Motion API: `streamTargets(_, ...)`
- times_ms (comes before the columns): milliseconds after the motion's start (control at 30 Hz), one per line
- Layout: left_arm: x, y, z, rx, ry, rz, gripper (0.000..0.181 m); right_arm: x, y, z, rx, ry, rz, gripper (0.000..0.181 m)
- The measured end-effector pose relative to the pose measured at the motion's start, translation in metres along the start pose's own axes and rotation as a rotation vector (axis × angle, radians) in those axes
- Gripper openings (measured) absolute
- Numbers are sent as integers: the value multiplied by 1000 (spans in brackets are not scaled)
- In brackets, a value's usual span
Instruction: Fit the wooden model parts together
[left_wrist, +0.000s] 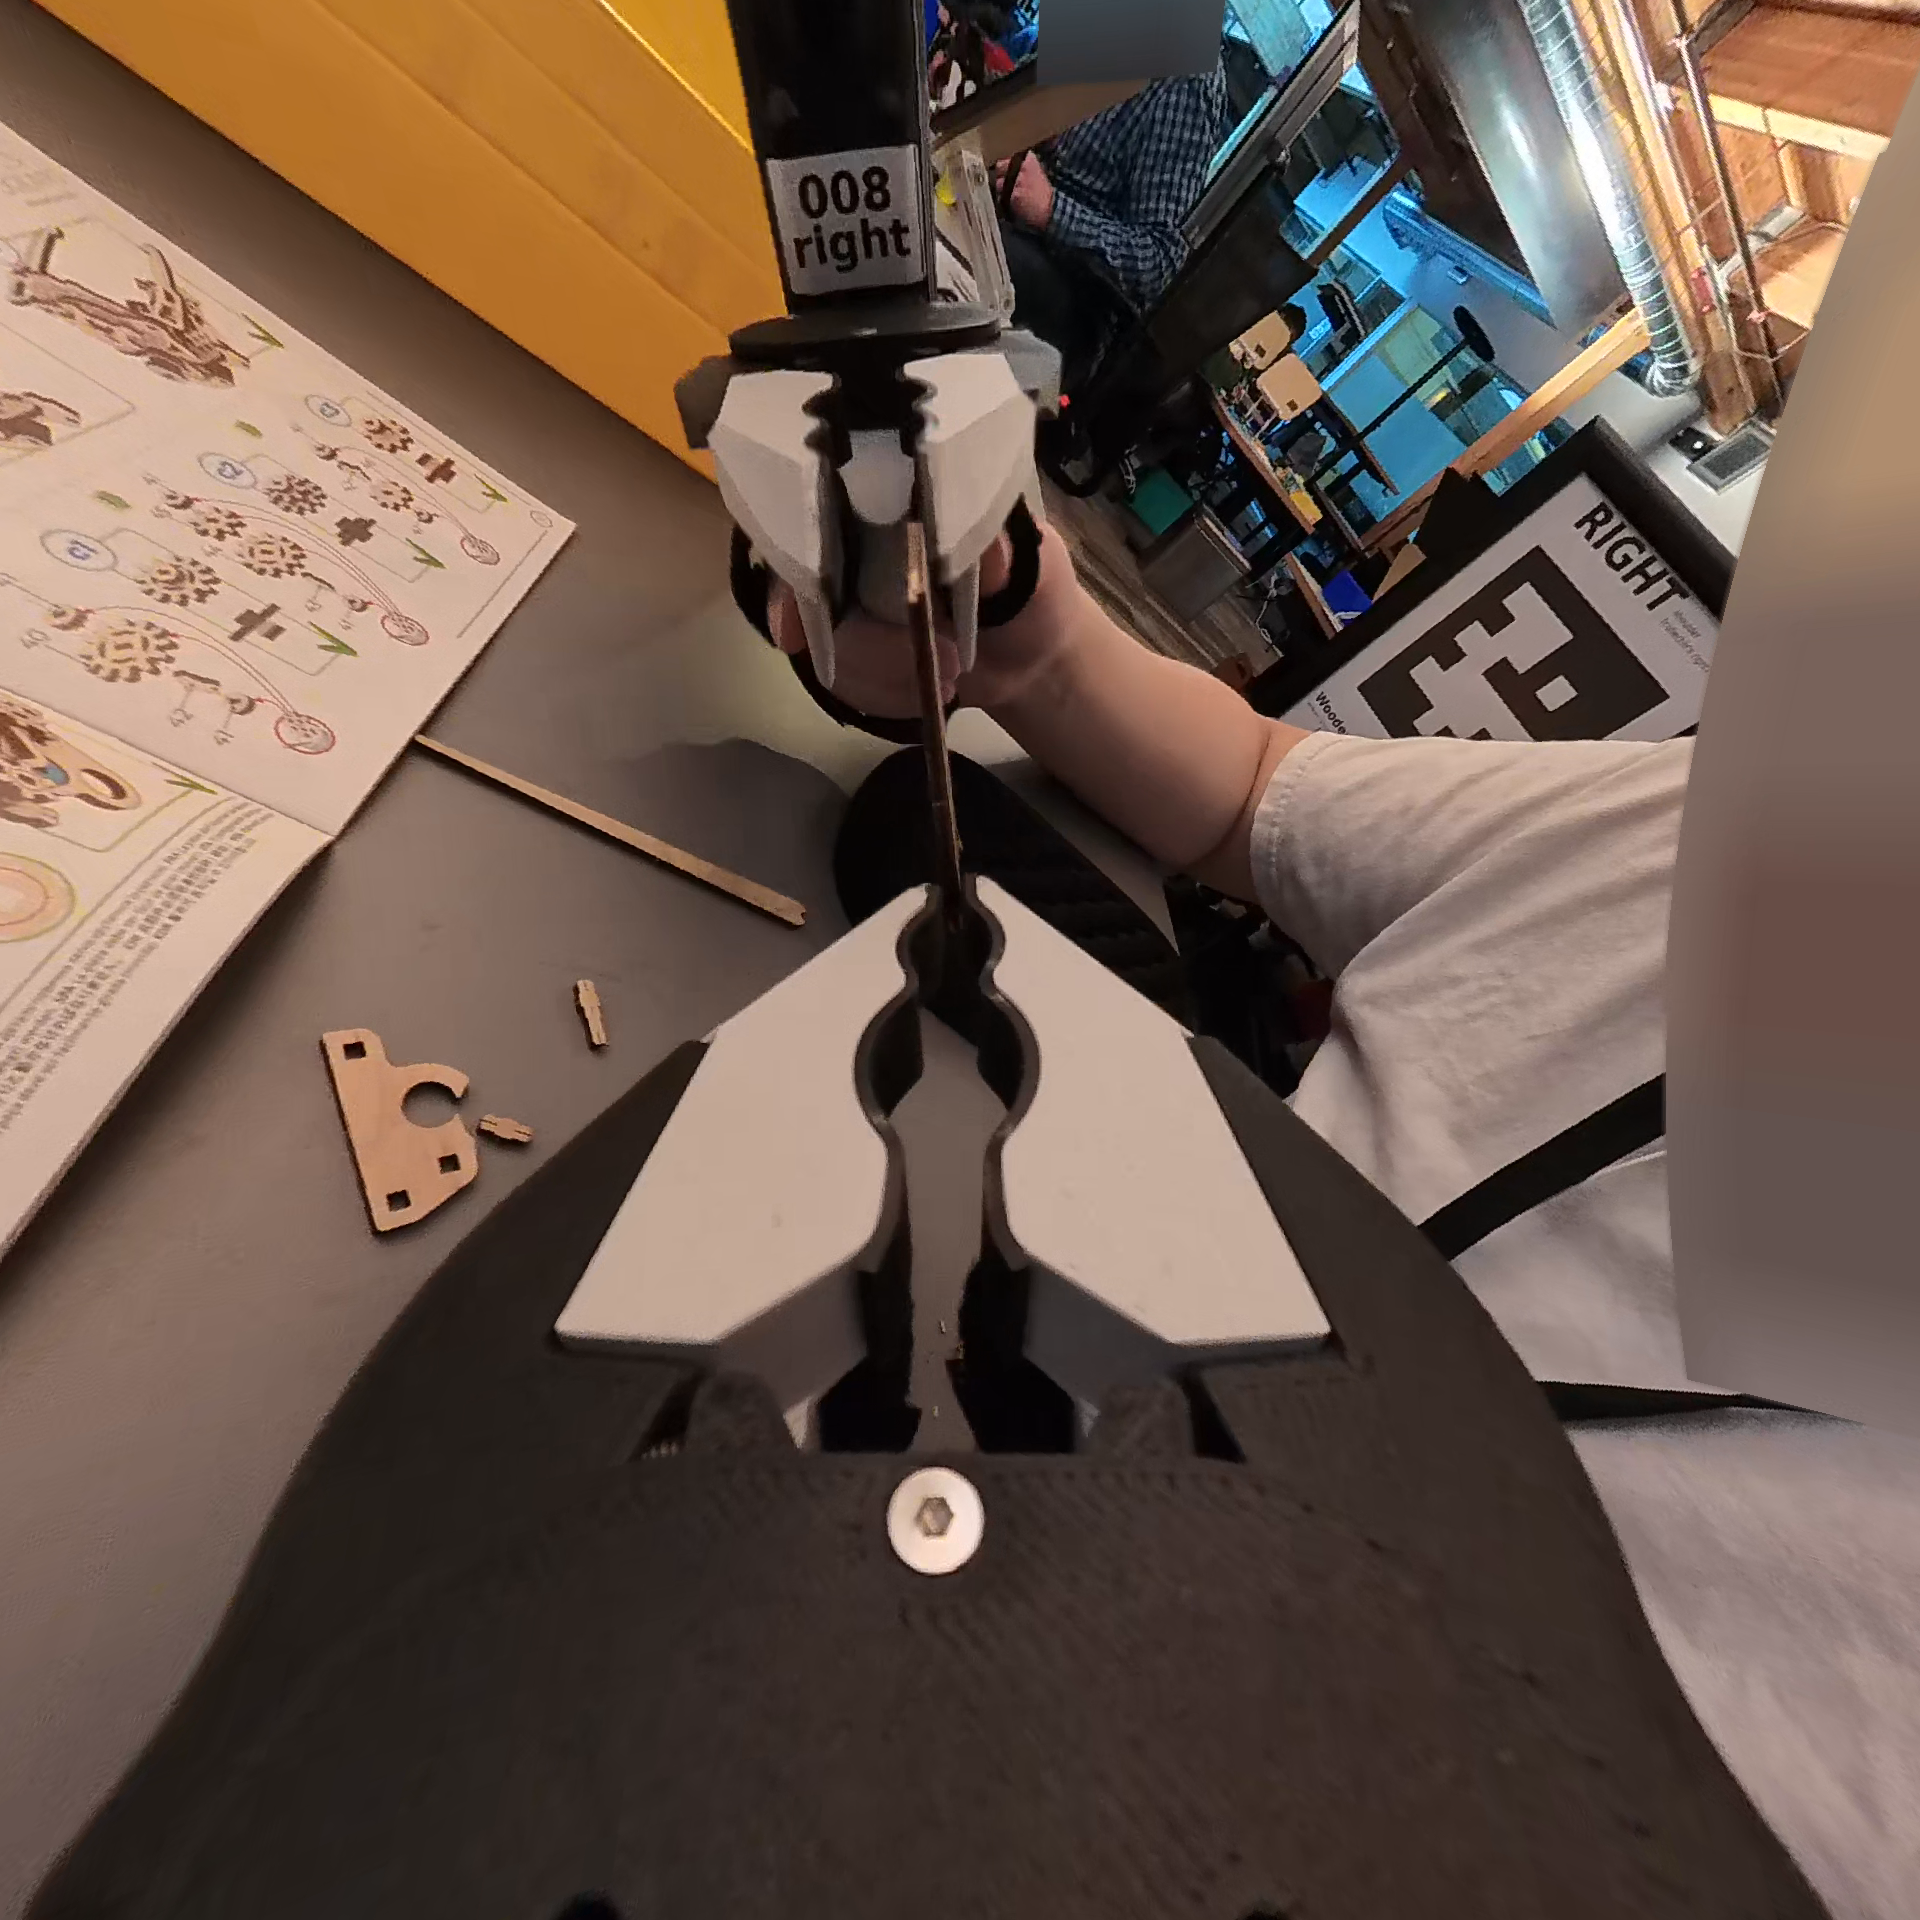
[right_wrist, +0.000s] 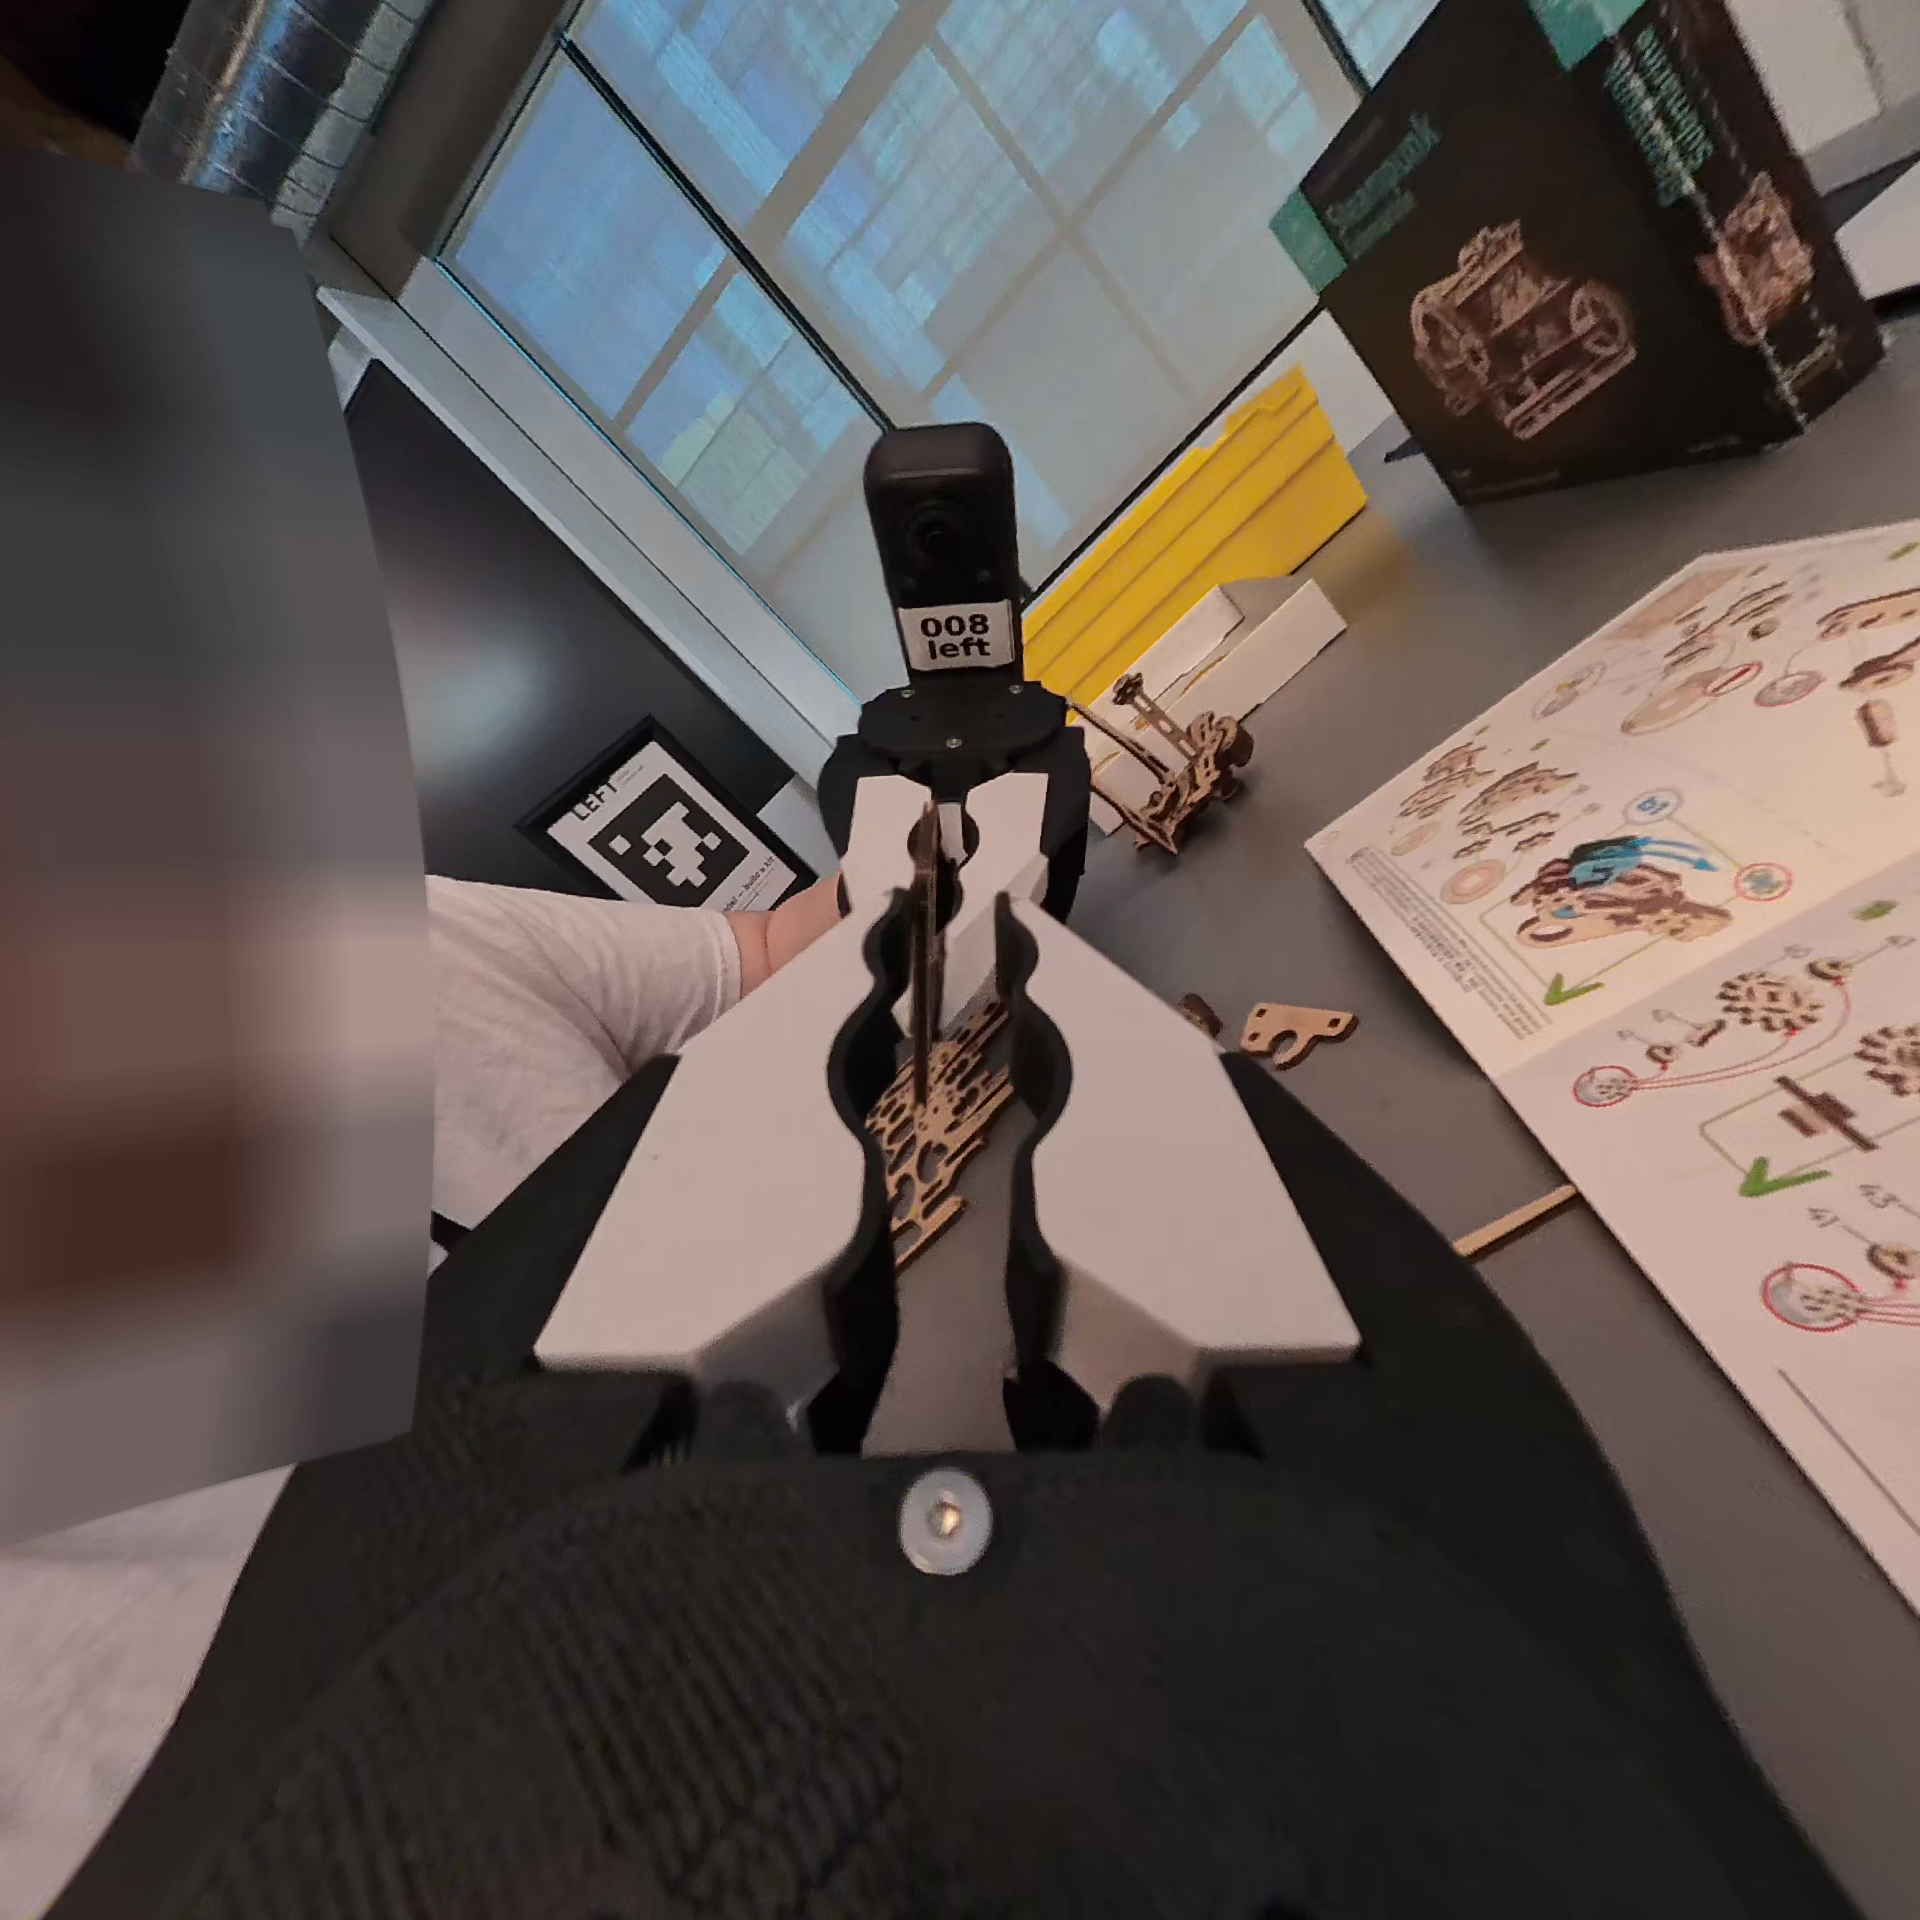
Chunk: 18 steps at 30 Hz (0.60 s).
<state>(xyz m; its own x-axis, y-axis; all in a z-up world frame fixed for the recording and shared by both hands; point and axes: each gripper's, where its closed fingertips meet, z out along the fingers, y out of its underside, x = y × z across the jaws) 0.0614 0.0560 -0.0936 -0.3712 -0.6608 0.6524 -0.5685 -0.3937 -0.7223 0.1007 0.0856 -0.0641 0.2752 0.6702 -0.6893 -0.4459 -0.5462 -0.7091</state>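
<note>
A thin flat wooden part (left_wrist: 932, 717) is seen edge-on between the two grippers, which face each other above the grey table (left_wrist: 260, 1403). My left gripper (left_wrist: 951, 914) is shut on its near end; it also shows in the right wrist view (right_wrist: 940, 847). My right gripper (right_wrist: 943, 909) has its jaws a little apart around the other end (right_wrist: 921, 966), and the part lies against one finger. It also shows in the left wrist view (left_wrist: 899, 649). A perforated wooden sheet (right_wrist: 935, 1132) lies on the table below the right gripper.
A flat wooden bracket (left_wrist: 400, 1132), two small pegs (left_wrist: 590, 1013), a wooden stick (left_wrist: 613, 831) and an open instruction booklet (left_wrist: 208, 571) lie left. A yellow bin (left_wrist: 468, 156), a part-built wooden model (right_wrist: 1184, 758) and a dark kit box (right_wrist: 1590, 260) stand behind. A person's arm (left_wrist: 1143, 748) reaches in. Left tips to right tips: about 6 centimeters. It is some 11 centimeters from my left tips to the flat wooden bracket (left_wrist: 400, 1132). Look for it in the right wrist view (right_wrist: 1281, 1021) too.
</note>
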Motion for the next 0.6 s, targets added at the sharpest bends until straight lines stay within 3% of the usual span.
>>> streamTargets(200, -1, -8, -8, 42, 6, -29, 0, 22, -12, -17, 73, 82, -40, 11)
streamTargets(400, -5, -16, -16, 95, 21, -105, 0, 56, 5, -22, -51, 282, -131, 10)
streamTargets(600, -11, -16, -17, 101, -8, -130, 0, 56, -3, -26, 6, 289, -143, 9)
